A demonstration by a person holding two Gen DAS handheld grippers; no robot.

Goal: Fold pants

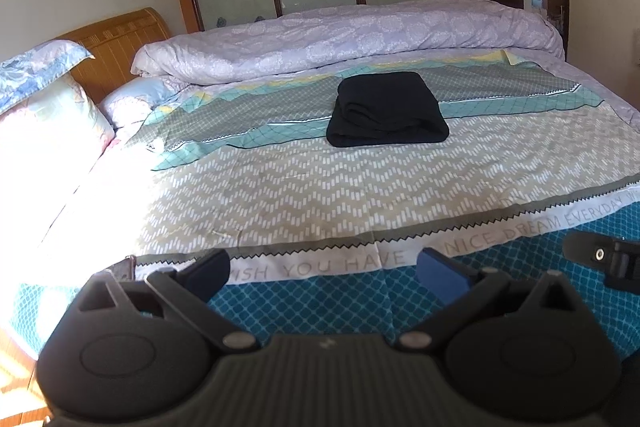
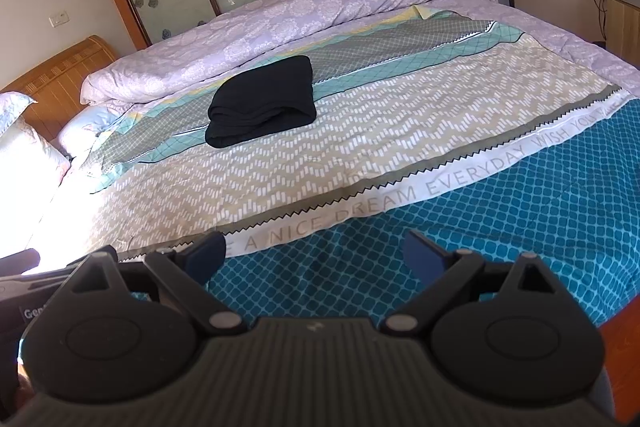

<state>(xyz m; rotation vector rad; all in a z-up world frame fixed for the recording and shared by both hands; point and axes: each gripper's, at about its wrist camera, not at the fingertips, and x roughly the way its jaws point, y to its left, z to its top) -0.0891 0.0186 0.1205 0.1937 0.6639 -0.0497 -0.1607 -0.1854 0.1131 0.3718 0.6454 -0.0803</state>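
Left gripper (image 1: 323, 273) and right gripper (image 2: 314, 255) hang spread, empty; folded black pants (image 1: 387, 110) on bedspread (image 1: 280, 187).

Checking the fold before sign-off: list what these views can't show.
- Folded black pants: underside hidden against the patterned bedspread; layers too dark, both views.
- Printed slogan: cut off by the left gripper and right gripper.
- Pillow: sun glare.

A white band (image 2: 400, 195) across the patterned bedspread (image 2: 500, 227) reads "WISH YOU HAVE A NICE DREAM EVERYDAY".
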